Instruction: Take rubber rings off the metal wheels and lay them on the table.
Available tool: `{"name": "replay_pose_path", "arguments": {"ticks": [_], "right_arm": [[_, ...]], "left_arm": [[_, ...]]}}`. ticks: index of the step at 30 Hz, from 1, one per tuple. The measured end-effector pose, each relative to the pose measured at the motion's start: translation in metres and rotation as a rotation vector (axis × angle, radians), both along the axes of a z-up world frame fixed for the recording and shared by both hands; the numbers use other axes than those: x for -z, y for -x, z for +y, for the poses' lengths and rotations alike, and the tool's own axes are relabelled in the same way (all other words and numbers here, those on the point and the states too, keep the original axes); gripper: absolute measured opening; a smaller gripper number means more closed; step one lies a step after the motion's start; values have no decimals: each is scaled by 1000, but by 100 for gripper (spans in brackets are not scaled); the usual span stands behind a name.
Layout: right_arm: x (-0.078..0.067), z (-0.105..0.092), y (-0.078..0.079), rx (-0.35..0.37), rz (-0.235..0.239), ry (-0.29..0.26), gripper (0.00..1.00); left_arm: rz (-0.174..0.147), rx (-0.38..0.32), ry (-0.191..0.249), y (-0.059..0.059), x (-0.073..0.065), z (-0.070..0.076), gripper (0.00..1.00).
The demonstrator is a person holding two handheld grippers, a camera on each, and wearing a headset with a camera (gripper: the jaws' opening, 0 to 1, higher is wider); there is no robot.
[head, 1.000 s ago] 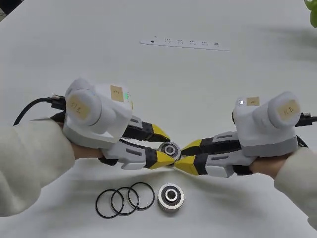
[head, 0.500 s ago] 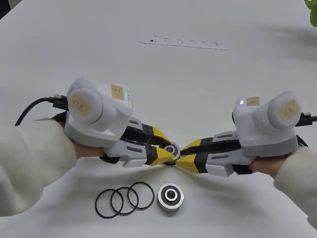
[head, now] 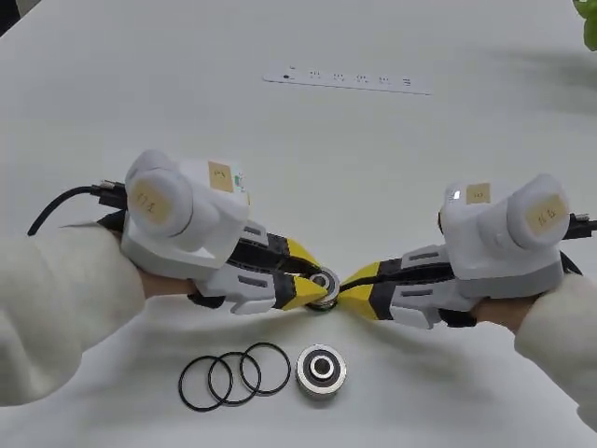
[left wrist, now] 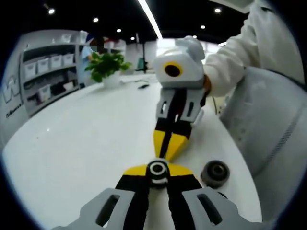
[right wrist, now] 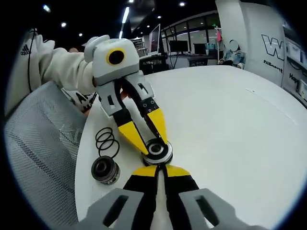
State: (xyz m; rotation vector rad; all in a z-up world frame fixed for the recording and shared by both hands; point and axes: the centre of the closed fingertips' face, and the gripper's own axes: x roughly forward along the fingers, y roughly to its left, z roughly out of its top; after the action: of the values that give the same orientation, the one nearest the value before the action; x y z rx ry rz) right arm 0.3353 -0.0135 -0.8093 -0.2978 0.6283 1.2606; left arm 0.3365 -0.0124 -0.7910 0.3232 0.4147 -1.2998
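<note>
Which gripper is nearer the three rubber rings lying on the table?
Left: the left gripper sits directly beyond the rubber rings; the right gripper is farther off to their right.

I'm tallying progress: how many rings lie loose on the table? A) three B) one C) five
A: three black rings lie overlapping on the table beside the loose wheel, while the left gripper is shut on the other wheel.
</note>
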Motion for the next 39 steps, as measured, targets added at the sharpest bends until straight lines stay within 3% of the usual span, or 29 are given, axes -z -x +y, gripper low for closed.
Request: {"name": "replay_pose_path", "arguments": {"ticks": [9, 14, 20, 28, 39], "right_arm": [[0, 0, 0, -27, -23, 18, 2], [1, -1, 0, -13, -10, 25, 0], [1, -3, -3, 68, 73, -8, 0], [-3, -7, -6, 212, 262, -120, 0], [-6, -7, -6, 283, 368, -185, 0]], "left_arm": [[-1, 1, 5, 0, 0, 0, 15], [-3, 1, 9, 0, 0, 0, 14], [-13, 10, 9, 0, 0, 0, 14], [-22, 13, 8, 1, -1, 0, 14], [-28, 14, 10, 1, -1, 1, 14]]}}
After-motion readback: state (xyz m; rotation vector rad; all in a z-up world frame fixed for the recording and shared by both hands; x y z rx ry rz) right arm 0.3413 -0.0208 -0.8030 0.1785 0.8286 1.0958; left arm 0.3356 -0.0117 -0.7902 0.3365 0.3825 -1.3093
